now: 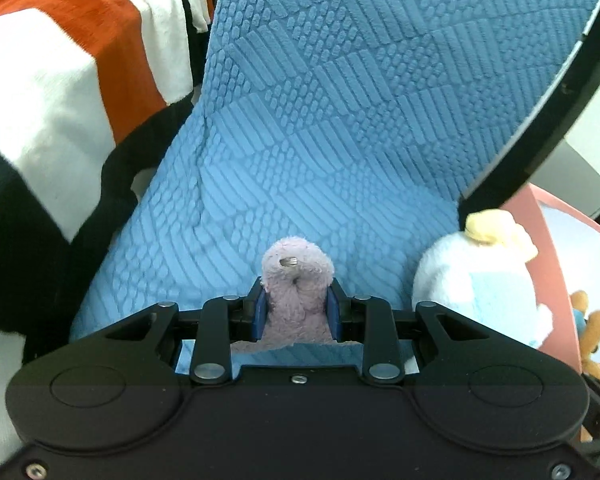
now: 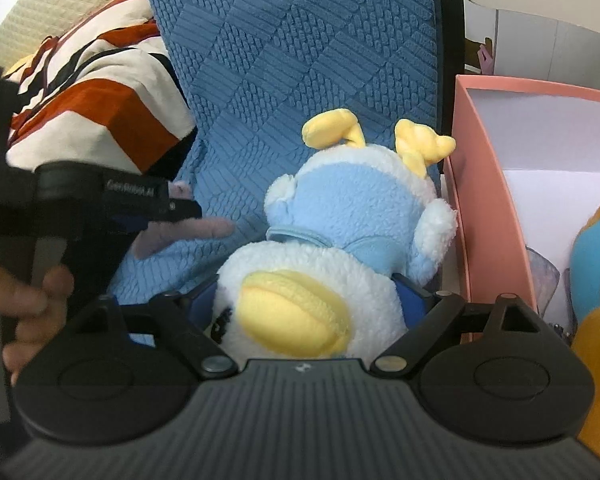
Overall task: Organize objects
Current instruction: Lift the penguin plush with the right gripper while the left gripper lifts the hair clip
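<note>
My left gripper (image 1: pixel 298 312) is shut on a pale pink plush toy (image 1: pixel 298 280) and holds it over the blue textured cover (image 1: pixel 320 120); the toy's limbs also show in the right wrist view (image 2: pixel 204 230) under the left gripper's body (image 2: pixel 140 200). My right gripper (image 2: pixel 312 300) is shut on the head of a white and blue plush duck (image 2: pixel 340 208) with a yellow beak and yellow feet. The duck lies upside down against the blue cover, next to the pink box (image 2: pixel 484 184). The duck also shows in the left wrist view (image 1: pixel 472 272).
A blanket striped in orange, white and black (image 1: pixel 60 100) lies to the left of the blue cover. The pink box (image 1: pixel 548 272) on the right holds an orange plush toy (image 2: pixel 596 280). A black frame edge (image 1: pixel 560 92) borders the blue cover.
</note>
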Tool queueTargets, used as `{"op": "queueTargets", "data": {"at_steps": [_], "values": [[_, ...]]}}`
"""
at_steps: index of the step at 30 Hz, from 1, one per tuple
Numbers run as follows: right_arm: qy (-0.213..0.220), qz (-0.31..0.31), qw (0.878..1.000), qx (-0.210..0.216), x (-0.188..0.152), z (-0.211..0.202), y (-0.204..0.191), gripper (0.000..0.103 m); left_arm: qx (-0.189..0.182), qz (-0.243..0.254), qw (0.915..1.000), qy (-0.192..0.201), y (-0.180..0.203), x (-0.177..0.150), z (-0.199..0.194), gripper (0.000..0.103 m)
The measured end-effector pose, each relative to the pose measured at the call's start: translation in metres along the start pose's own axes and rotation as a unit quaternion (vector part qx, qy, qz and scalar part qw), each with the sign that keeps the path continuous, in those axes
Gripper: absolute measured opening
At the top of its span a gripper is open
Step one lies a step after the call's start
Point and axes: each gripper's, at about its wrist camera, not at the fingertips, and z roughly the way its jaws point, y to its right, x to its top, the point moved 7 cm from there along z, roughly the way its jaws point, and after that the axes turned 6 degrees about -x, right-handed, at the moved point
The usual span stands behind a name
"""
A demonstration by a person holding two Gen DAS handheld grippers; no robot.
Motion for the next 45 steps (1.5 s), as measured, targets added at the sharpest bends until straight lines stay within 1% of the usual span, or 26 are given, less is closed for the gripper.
{"op": "queueTargets", "data": {"at_steps": [5, 9, 14, 17, 23, 27, 32, 34, 36, 39, 43, 45], "values": [[0.0, -0.011, 1.0, -0.003, 0.002, -0.017, -0.004, 0.09, -0.012, -0.004, 0.9999, 0.006, 0.001, -0.008, -0.014, 0.027], [0.001, -0.011, 1.0, 0.0, 0.007, -0.027, -0.006, 0.09, -0.016, -0.001, 0.9997, 0.017, 0.004, -0.008, -0.025, 0.027], [0.006, -0.028, 1.0, -0.003, 0.01, -0.039, -0.011, 0.09, -0.02, -0.021, 0.9993, 0.025, 0.002, -0.01, -0.038, 0.027], [0.006, -0.034, 0.999, -0.003, 0.01, -0.046, -0.011, 0.09, -0.019, -0.021, 0.9993, 0.026, 0.003, -0.013, -0.045, 0.027], [0.008, -0.022, 1.0, 0.003, 0.012, -0.062, -0.005, 0.09, -0.023, -0.014, 0.9995, 0.018, 0.017, -0.023, -0.057, 0.027], [0.013, -0.024, 1.0, 0.003, 0.016, -0.074, -0.001, 0.09, -0.026, -0.005, 0.9996, 0.01, 0.03, -0.028, -0.063, 0.027], [0.013, -0.018, 1.0, -0.001, 0.023, -0.087, 0.011, 0.09, -0.04, -0.005, 0.9992, 0.003, 0.046, -0.027, -0.072, 0.027], [0.015, -0.009, 1.0, 0.0, 0.028, -0.094, 0.018, 0.09, -0.044, 0.004, 0.999, 0.005, 0.056, -0.023, -0.078, 0.027], [0.017, 0.003, 1.0, 0.003, 0.033, -0.103, 0.025, 0.09, -0.039, 0.017, 0.9991, 0.008, 0.067, -0.019, -0.083, 0.027], [0.028, 0.01, 1.0, 0.008, 0.043, -0.119, 0.035, 0.09, -0.045, 0.036, 0.9982, 0.018, 0.09, -0.01, -0.094, 0.027], [0.034, 0.0, 0.999, -0.003, 0.058, -0.134, 0.046, 0.09, -0.061, 0.048, 0.9967, 0.024, 0.123, 0.003, -0.106, 0.027], [0.037, 0.0, 0.999, -0.001, 0.066, -0.142, 0.052, 0.09, -0.059, 0.06, 0.996, 0.03, 0.14, 0.011, -0.109, 0.027]]}}
